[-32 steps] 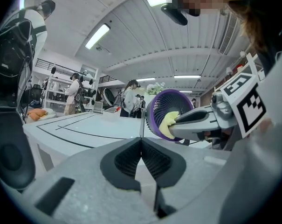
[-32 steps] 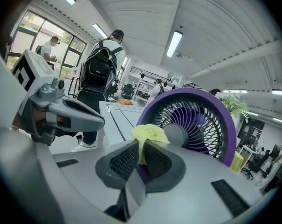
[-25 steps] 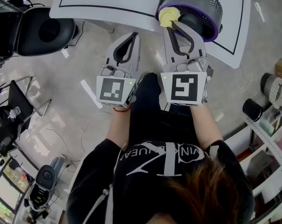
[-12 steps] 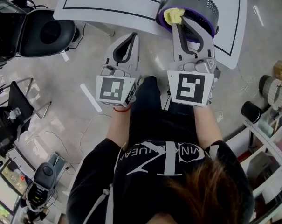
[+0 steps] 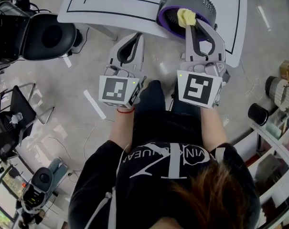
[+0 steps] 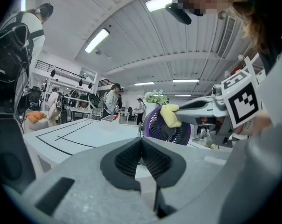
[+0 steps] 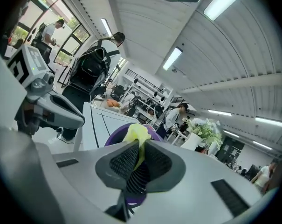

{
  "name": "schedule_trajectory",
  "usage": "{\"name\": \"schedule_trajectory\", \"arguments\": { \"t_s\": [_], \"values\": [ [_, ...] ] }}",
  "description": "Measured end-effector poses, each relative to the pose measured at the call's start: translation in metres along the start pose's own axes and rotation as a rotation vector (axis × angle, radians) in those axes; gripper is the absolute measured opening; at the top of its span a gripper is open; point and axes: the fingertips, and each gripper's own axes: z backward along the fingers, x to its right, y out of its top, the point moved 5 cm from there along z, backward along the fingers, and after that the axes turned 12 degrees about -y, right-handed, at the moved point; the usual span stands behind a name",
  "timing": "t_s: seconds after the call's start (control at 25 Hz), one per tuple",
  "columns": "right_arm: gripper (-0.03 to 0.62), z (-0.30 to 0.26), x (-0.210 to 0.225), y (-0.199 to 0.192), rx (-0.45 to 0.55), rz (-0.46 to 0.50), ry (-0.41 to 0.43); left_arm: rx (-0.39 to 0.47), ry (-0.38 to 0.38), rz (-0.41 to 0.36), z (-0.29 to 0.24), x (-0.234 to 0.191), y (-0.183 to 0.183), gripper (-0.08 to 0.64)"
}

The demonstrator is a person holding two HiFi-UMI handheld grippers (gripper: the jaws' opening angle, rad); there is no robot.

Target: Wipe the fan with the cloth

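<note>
A small fan [image 5: 194, 4] with a purple ring and grey grille stands on the white table [image 5: 125, 8] near its front edge. My right gripper [image 5: 188, 25] is shut on a yellow cloth [image 5: 186, 17] and presses it against the fan's front face. In the right gripper view the cloth [image 7: 136, 134] sticks out between the jaws, with the purple ring [image 7: 111, 136] behind it. My left gripper [image 5: 134, 36] is shut and holds nothing; it hovers off the table edge, left of the fan. In the left gripper view I see the fan [image 6: 165, 129] and the cloth [image 6: 169, 115].
A black chair [image 5: 44, 32] stands left of the table. Shelving with jars [image 5: 278, 94] lines the right side. Cables lie on the floor [image 5: 87, 132]. Black lines [image 5: 111, 1] mark the tabletop. People stand far off [image 6: 113, 97] in the room.
My right gripper has carried the cloth rightward, from the fan's left rim toward the middle of its front face. The left gripper has stayed where it was.
</note>
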Motion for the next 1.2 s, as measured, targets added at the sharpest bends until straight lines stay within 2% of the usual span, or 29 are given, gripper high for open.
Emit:
{"name": "schedule_trajectory", "arguments": {
  "t_s": [0.28, 0.52, 0.68, 0.88, 1.2],
  "values": [
    [0.037, 0.004, 0.004, -0.011, -0.033, 0.036, -0.067, 0.005, -0.009, -0.001, 0.005, 0.004, 0.008, 0.008],
    [0.036, 0.013, 0.004, -0.025, -0.084, 0.049, -0.091, 0.006, -0.008, -0.016, 0.011, 0.004, 0.016, 0.008],
    [0.035, 0.015, -0.004, -0.041, -0.134, 0.051, -0.062, 0.007, -0.014, -0.021, 0.011, 0.006, 0.019, 0.008],
    [0.036, 0.010, -0.021, -0.052, -0.175, 0.007, -0.002, -0.003, -0.008, -0.028, 0.017, 0.008, 0.022, 0.008],
    [0.036, 0.000, -0.038, -0.056, -0.219, -0.120, 0.095, -0.019, 0.071, -0.033, 0.042, -0.001, 0.030, 0.008]
  ]
}}
